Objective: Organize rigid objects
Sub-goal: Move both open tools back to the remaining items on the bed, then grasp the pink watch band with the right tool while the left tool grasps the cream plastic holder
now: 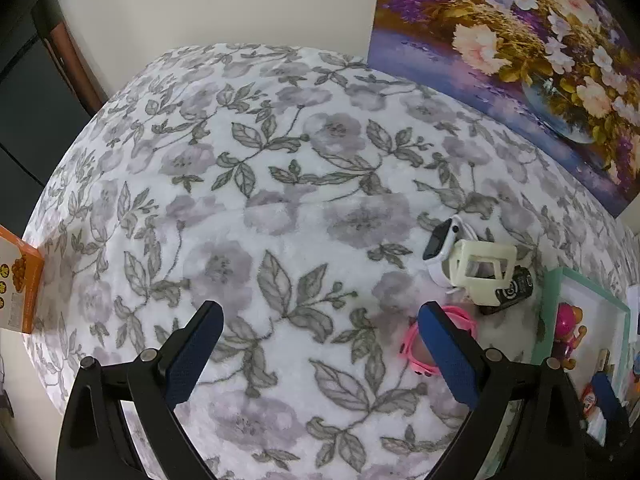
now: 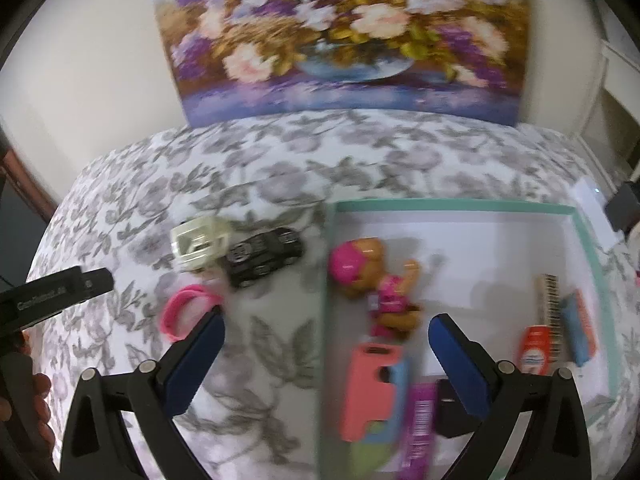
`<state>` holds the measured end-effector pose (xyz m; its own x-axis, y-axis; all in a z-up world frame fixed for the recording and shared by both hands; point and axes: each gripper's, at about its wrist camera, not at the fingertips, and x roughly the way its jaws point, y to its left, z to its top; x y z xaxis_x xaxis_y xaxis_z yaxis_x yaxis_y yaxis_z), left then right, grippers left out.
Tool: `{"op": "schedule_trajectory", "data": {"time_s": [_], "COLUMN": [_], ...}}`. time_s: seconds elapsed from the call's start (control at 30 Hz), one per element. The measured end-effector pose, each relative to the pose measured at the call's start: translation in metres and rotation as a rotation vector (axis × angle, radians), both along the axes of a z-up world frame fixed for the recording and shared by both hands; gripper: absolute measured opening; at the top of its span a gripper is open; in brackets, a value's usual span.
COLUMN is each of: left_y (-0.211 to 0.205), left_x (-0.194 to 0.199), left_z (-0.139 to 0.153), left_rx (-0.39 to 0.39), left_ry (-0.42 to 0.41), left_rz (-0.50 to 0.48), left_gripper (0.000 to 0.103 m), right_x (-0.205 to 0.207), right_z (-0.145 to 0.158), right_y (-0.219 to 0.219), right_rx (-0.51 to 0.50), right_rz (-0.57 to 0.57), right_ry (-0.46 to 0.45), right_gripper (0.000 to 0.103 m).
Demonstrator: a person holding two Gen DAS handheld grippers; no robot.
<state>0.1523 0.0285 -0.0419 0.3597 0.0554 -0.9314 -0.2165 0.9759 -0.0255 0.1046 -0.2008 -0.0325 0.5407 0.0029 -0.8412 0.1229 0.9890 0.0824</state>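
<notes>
A shallow box with a mint-green rim [image 2: 452,205] and white floor sits on the flower-patterned blanket [image 1: 280,184], toward the right side of the surface. Contents seen in the right wrist view: a pink-and-tan toy dog figure [image 2: 376,280] at the left of the floor, a coral-pink case [image 2: 370,388] lying on a blue item below it, a purple packet [image 2: 420,424] beside that, an orange-and-white tube [image 2: 538,350], a comb-like piece [image 2: 552,308] and a blue-and-orange flat item [image 2: 578,330] at the right wall; the view is blurred and finer detail cannot be told. Outside the box, to its left on the blanket: a cream open-frame piece [image 1: 482,268], a black toy car [image 2: 264,256] touching it, a white smartwatch [image 1: 442,246] just beside it, and a pink ring [image 2: 186,310] nearer the grippers. The left gripper [image 1: 320,350] is spread wide, holding nothing, above bare blanket. The right gripper [image 2: 326,354] is likewise wide apart and empty, over the box's left edge. An orange carton [image 1: 20,284] stands at the far left edge.
</notes>
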Motion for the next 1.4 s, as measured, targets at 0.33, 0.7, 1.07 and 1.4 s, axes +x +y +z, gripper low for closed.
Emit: {"op": "schedule_trajectory", "data": {"time_s": [0.33, 0.7, 1.07, 1.4], "left_y": [0.019, 0.035, 0.04, 0.04], "left_x": [0.006, 0.009, 0.013, 0.016], "left_z": [-0.018, -0.042, -0.051, -0.056], "left_rx": [-0.016, -0.02, -0.025, -0.02], "left_ry": [0.04, 0.087, 0.1, 0.112], "left_rz": [0.016, 0.048, 0.056, 0.061], "left_gripper": [0.098, 0.098, 0.098, 0.098], "right_x": [0.014, 0.025, 0.039, 0.043], "right_z": [-0.017, -0.048, -0.07, -0.075], "right_y": [0.055, 0.085, 0.094, 0.11], "right_rx": [-0.025, -0.053, -0.063, -0.113], "right_rz": [0.117, 0.18, 0.179, 0.21], "right_ry": [0.021, 0.072, 0.095, 0.086], "right_gripper": [0.103, 0.103, 0.103, 0.098]}}
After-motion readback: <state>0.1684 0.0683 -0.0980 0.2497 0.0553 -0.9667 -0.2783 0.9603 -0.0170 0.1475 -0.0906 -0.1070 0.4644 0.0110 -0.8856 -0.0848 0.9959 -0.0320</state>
